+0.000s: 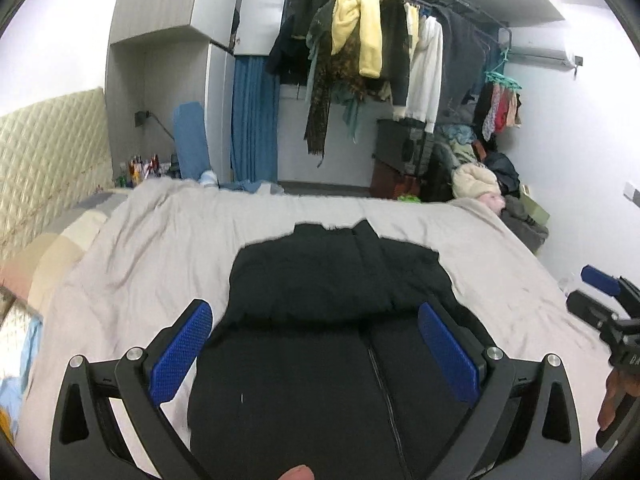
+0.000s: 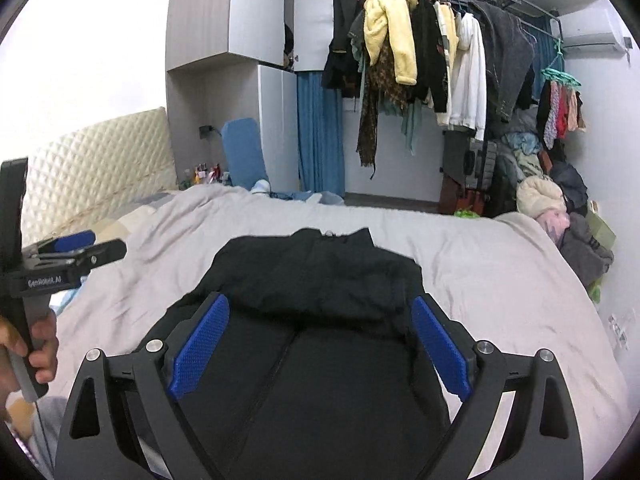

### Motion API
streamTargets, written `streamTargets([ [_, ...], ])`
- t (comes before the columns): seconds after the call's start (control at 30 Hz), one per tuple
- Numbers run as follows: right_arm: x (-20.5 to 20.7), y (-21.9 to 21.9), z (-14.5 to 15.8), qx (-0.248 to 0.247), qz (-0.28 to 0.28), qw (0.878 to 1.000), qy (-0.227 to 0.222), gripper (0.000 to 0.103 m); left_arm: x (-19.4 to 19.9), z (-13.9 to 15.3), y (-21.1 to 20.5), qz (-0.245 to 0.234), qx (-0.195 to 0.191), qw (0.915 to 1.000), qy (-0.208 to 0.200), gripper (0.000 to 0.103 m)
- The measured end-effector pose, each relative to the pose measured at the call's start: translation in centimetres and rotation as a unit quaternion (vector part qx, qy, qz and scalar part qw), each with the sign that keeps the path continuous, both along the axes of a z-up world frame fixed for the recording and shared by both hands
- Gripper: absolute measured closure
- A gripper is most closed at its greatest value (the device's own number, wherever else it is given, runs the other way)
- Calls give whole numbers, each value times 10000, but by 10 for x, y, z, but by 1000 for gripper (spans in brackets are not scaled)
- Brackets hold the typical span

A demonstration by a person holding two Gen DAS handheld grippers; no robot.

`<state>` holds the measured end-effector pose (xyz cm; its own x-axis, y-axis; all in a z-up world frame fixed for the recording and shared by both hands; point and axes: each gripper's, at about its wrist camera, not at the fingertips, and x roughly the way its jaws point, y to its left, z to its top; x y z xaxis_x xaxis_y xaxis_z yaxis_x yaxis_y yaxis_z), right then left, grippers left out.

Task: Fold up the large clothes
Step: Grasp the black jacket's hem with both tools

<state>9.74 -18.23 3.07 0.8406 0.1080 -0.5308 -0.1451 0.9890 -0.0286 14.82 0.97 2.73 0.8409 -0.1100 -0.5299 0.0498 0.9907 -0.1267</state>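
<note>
- Black jacket (image 1: 340, 280): flat on grey bedspread (image 1: 160, 240), upper part folded over, collar toward far edge, zipper line running lengthwise away from viewer.
- Left gripper (image 1: 316, 344): jaws wide apart, empty, above jacket.
- Right gripper (image 2: 320, 344): same, holding nothing.

One label reads — "GenRobot.AI" — in white on the left gripper (image 2: 76, 256) body.
</note>
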Motion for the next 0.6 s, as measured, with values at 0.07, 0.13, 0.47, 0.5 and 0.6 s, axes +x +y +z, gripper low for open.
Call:
streamTargets([
  [0.07,-11,-2,0,23,-152,9998,141,10,-15,-4,-3,-19,139,9998,122,0],
  [0.13,-17,-7,-1,155,-288,9986,411,10,-33,-11,-5,-111,304,9988,370,0],
  [0.47,-23,-54,-9,840,-632,9884,1099,9,-40,-37,27,-121,-100,9919,1257,0],
  [0.5,-19,-59,-16,954,-656,9860,1204,9,-31,-45,33,-97,-161,9907,1350,0],
  [0.6,2,-76,-46,1442,-738,9740,1586,9,-17,-73,51,39,-383,9851,1679,0],
])
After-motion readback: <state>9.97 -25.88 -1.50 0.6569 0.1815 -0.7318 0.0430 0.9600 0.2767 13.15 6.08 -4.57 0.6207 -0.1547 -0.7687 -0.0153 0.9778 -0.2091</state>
